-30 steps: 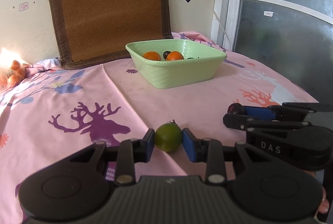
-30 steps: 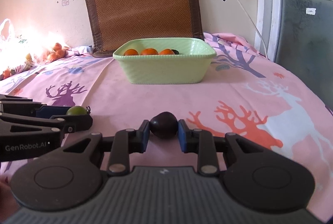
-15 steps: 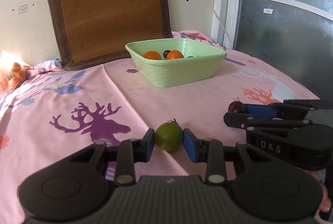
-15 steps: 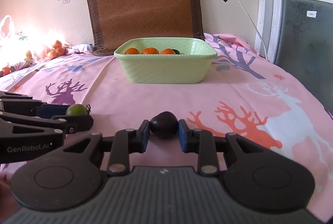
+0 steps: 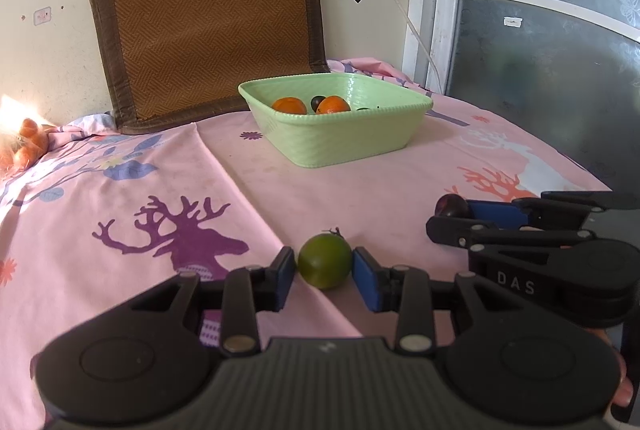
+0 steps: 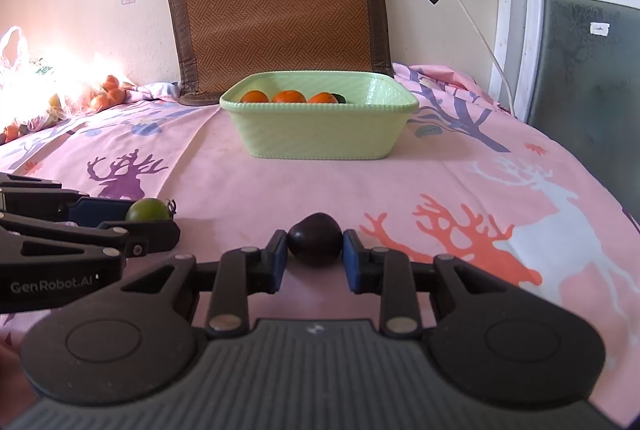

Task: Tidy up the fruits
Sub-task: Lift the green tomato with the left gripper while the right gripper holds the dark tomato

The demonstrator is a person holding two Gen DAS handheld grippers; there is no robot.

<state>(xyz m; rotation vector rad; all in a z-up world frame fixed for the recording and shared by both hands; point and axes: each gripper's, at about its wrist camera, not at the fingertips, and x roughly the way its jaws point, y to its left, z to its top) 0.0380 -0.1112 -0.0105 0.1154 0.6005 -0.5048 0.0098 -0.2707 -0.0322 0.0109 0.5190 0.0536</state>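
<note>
The pink deer-print cloth (image 6: 460, 166) covers the whole surface up to a cream wall, where a woven brown mat (image 6: 276, 2) leans just behind the green basket (image 6: 320, 134); a grey glass door stands to the basket's right. Far left of the basket, glare washes out a bag of oranges (image 6: 104, 94), so its contents are hard to count. The basket's near wall hides the lower halves of the oranges (image 6: 288, 96) inside, and a dark fruit behind them is barely visible. Well in front of the basket, the right gripper (image 6: 315, 257) pinches a dark plum (image 6: 315, 244) between blue pads, its tapered end pointing up. Left of it, the left gripper (image 5: 325, 274) clamps a round green fruit (image 5: 325, 267), stem toward the basket.
</note>
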